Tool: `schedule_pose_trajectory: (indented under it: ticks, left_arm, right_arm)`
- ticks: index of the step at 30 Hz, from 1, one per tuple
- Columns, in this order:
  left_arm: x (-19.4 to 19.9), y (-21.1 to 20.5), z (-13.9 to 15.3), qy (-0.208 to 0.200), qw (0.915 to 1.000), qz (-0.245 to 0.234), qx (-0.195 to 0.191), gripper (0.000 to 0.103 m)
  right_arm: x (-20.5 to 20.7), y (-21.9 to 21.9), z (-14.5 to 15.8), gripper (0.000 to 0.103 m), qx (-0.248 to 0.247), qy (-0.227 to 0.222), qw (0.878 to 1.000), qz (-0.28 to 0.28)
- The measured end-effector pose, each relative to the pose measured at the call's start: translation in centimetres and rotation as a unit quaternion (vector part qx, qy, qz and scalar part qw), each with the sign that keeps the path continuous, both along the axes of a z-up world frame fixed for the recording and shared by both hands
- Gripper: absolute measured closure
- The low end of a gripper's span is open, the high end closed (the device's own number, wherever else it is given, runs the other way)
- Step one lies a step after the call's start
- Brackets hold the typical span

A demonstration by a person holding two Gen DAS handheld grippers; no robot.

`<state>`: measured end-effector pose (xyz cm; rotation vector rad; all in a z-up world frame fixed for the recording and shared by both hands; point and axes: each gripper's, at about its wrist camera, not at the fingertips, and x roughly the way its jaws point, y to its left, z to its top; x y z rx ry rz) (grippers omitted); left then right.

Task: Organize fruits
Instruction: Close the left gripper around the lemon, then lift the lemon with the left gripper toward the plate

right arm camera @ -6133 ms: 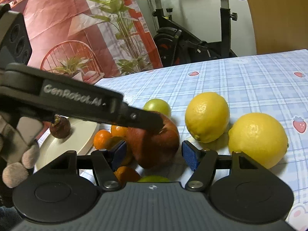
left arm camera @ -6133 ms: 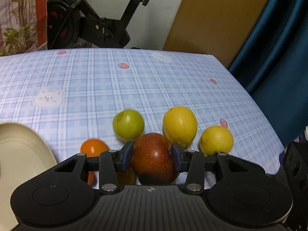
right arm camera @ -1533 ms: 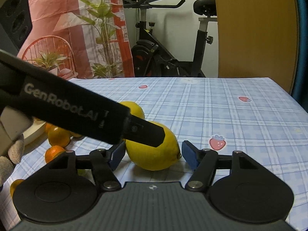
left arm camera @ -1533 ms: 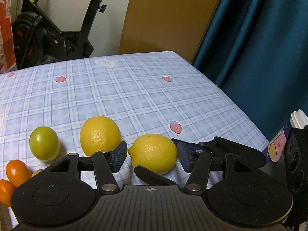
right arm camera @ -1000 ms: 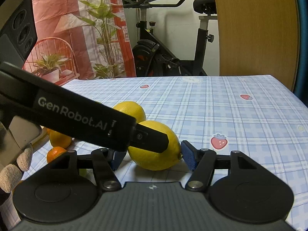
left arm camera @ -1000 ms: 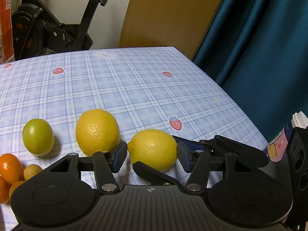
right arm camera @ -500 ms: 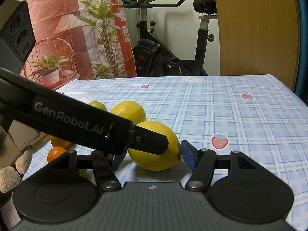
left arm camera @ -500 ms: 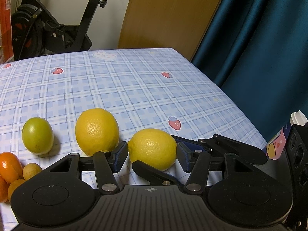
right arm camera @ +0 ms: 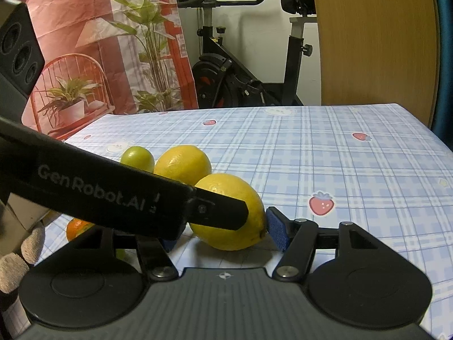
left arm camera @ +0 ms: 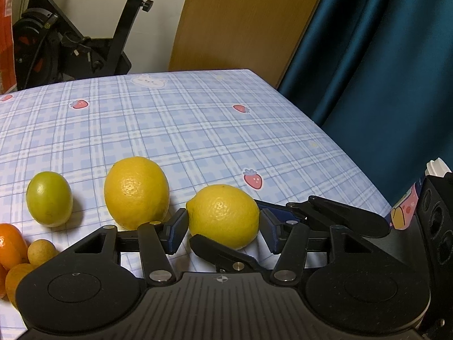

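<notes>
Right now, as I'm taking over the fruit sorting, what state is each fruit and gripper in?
Near lemon: lying on the table, between the jaws of both grippers.
Far lemon: resting free.
Green fruit: resting free.
Small oranges: bunched together, untouched.
Left gripper: astride the near lemon, grip unclear.
Right gripper: one pad touches the lemon's tip, other hidden.

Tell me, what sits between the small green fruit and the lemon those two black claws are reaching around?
A second, bigger lemon sits between the green fruit and the near lemon; the left wrist view shows the row best.
</notes>
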<state>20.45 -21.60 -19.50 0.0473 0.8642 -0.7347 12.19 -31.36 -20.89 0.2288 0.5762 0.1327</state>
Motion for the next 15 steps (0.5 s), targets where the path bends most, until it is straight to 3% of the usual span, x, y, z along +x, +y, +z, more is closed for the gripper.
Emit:
schedule_pose_trajectory:
  ticks: [15]
  left_arm:
    - [-0.9, 0.9, 1.5, -0.016, 0.9999, -0.004, -0.002, 0.044]
  right_arm:
    - [-0.6, 0.4, 1.5, 0.041, 0.001, -0.010, 1.000, -0.006]
